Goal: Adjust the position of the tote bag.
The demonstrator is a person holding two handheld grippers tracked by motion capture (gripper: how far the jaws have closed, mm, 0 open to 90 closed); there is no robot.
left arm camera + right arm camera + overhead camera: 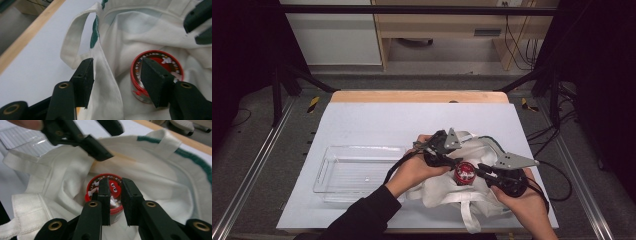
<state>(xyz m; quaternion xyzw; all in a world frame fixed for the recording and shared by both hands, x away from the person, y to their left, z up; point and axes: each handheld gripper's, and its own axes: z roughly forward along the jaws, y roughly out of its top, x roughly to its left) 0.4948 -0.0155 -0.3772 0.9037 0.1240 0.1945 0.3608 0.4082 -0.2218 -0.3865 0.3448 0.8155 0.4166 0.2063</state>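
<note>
A white cloth tote bag [447, 192] with a green trim lies crumpled on the white table top. On it sits a round red tin [465, 173] with a cartoon lid. My left gripper [452, 161] comes in from the tin's left. In the left gripper view it [116, 75] stands open, with a fold of the bag [107, 82] between its jaws and the tin [175, 66] behind the right one. My right gripper [480, 170] reaches the tin from the right. In its own view the right gripper [115, 187] hovers over the tin [93, 185], jaws narrowly apart, pressing on nothing.
A clear plastic tray [324, 172] stands left of the bag. The bag's handles [469, 217] trail toward the table's front edge. A wooden strip [419, 96] borders the far edge. Bare table top [387, 120] lies behind the bag.
</note>
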